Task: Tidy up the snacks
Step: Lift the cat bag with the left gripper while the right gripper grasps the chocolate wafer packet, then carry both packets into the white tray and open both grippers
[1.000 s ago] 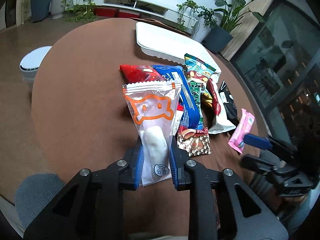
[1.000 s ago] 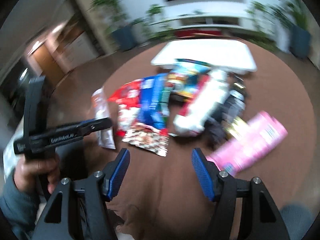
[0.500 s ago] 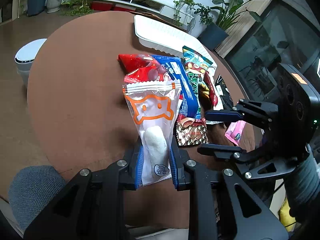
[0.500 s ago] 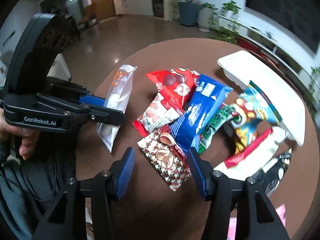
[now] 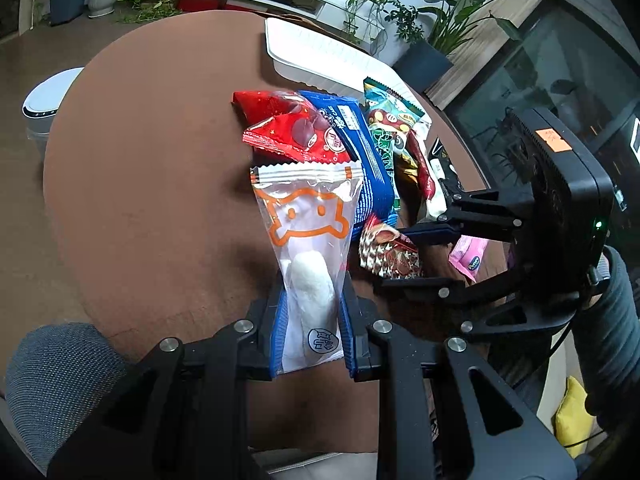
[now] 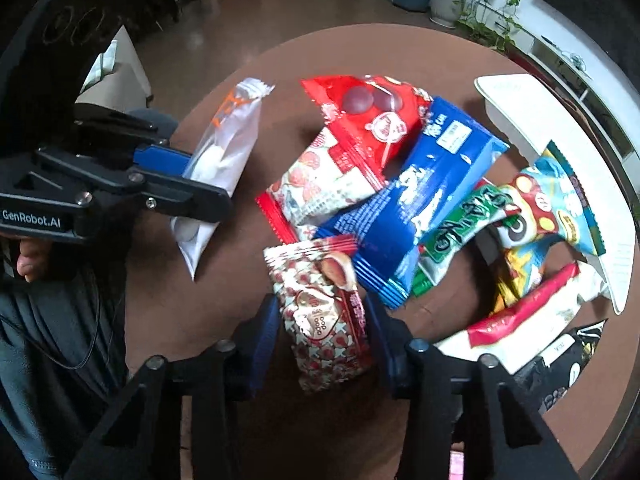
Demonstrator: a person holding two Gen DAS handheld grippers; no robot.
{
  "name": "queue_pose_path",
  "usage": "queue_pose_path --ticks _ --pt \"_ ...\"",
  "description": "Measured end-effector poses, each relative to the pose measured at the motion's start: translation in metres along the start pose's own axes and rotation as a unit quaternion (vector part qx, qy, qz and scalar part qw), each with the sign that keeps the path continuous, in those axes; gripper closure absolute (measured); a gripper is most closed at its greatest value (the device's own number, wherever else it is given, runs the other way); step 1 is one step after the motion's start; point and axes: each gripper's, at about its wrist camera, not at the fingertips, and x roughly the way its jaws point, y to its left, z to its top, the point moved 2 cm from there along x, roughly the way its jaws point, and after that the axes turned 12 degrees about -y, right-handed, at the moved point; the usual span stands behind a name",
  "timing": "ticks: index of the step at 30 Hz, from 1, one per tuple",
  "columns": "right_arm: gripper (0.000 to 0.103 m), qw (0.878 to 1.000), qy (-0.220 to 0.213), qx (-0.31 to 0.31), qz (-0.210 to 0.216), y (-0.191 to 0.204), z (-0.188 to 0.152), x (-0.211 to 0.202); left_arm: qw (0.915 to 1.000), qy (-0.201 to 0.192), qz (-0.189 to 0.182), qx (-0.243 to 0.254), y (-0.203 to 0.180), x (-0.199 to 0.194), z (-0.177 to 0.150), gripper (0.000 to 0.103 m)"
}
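My left gripper (image 5: 310, 320) is shut on a clear snack bag with an orange cat outline (image 5: 308, 240) and holds it above the round brown table (image 5: 160, 160). It also shows in the right wrist view (image 6: 224, 148). My right gripper (image 6: 320, 332) stands around a red-and-white heart-print pack (image 6: 324, 312), its fingers close on both sides, and also shows in the left wrist view (image 5: 404, 256). Beyond lie a red pack (image 6: 372, 116), a blue pack (image 6: 420, 192) and a green pack (image 6: 460, 232).
A white tray (image 5: 320, 52) sits at the table's far side, seen too in the right wrist view (image 6: 532, 116). More snacks lie at the right: a red-white bar (image 6: 524, 320), a black pack (image 6: 560, 360), a pink pack (image 5: 468, 252). A white bin (image 5: 44, 100) stands on the floor.
My right gripper has moved left and down over the pile, its jaws narrowing around the heart-print pack. My left gripper still holds the clear bag, nearly in place.
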Motion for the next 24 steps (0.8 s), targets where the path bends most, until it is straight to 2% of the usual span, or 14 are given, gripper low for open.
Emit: queue_pose_path --ticks 2,7,13,20,24 --pt "0.066 1.000 0.004 0.003 0.001 -0.009 0.003 0.004 1.0000 0.002 -0.001 0.002 -0.002 0.003 0.000 0.082" --pt "0.076 1.000 -0.003 0.017 0.003 -0.001 0.000 0.001 1.0000 0.005 -0.001 0.007 -0.004 0.008 0.000 0.082" --pt "0.078 0.995 -0.050 0.081 0.011 0.011 -0.022 -0.029 0.9999 0.002 -0.011 0.009 -0.008 0.008 0.001 0.082" --pt "0.078 0.969 -0.144 0.191 0.061 -0.005 -0.034 -0.086 0.9992 -0.006 -0.038 -0.002 -0.012 0.003 0.019 0.082" --pt "0.078 0.948 -0.184 0.253 0.064 -0.035 -0.043 -0.111 0.9984 -0.022 -0.051 -0.001 -0.014 -0.005 0.045 0.082"
